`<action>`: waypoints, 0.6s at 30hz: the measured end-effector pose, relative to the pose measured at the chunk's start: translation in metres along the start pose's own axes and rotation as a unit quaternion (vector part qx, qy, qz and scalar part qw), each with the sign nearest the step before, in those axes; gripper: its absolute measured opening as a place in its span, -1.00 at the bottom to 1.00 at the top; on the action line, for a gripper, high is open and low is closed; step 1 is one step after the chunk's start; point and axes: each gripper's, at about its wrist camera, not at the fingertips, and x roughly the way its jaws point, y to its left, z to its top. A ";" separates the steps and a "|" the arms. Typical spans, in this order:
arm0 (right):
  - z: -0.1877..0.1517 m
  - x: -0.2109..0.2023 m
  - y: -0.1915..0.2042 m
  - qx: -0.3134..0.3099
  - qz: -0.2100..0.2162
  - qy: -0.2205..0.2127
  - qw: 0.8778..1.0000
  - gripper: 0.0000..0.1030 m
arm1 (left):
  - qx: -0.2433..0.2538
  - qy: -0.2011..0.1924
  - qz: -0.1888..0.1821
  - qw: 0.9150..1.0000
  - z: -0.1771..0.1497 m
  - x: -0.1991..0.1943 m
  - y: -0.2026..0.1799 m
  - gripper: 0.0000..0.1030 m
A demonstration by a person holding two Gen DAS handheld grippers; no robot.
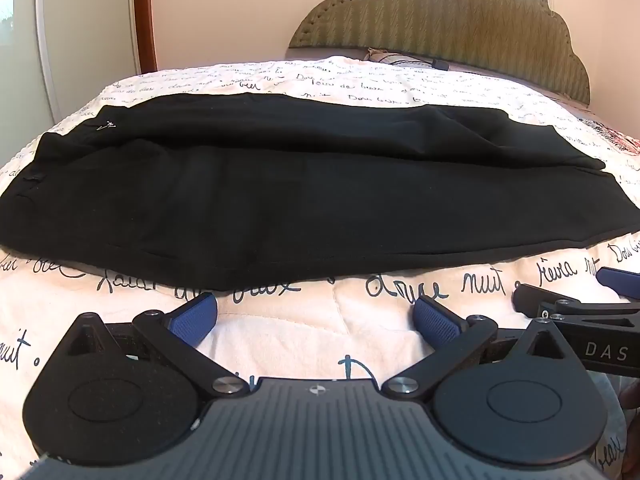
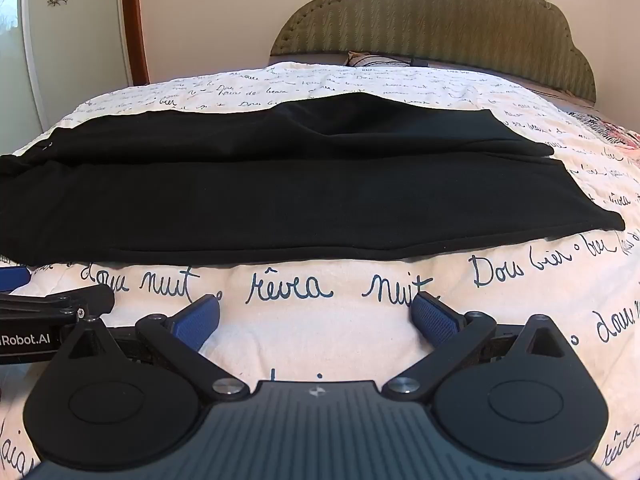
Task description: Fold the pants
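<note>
I see the black pants (image 1: 304,184) lying flat across the bedspread (image 1: 360,320), waist left, legs right, just beyond both tools. My left gripper (image 1: 316,318) and right gripper (image 2: 316,318) hover near the near edge, jaws spread wide, holding nothing.

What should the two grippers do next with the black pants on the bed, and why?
Probably ease both forward to the pants' near edge. The left gripper and right gripper are open, holding nothing, over the bedspread just short of it.
</note>
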 end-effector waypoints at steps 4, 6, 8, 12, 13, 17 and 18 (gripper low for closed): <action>0.000 -0.001 0.000 0.000 0.000 0.000 1.000 1.00 | 0.000 0.000 0.001 1.000 0.000 0.000 0.000 1.00; 0.000 -0.001 0.000 0.001 0.000 0.000 1.000 1.00 | 0.001 -0.001 0.002 1.000 0.000 -0.001 0.000 1.00; 0.000 -0.001 0.000 0.001 0.000 0.000 1.000 1.00 | 0.001 -0.001 0.002 1.000 0.000 -0.001 0.000 1.00; 0.000 -0.001 0.000 0.001 0.001 -0.001 1.000 1.00 | 0.002 -0.002 0.002 1.000 -0.001 -0.001 0.000 1.00; 0.000 -0.001 0.000 0.001 0.001 -0.001 1.000 1.00 | 0.002 -0.002 0.002 1.000 -0.001 -0.001 0.000 1.00; 0.000 -0.001 0.000 0.001 0.001 -0.001 1.000 1.00 | 0.002 -0.002 0.011 1.000 -0.001 -0.004 -0.002 1.00; 0.000 -0.001 0.000 0.001 0.001 -0.001 1.000 1.00 | 0.004 -0.003 0.013 1.000 -0.001 -0.005 -0.002 1.00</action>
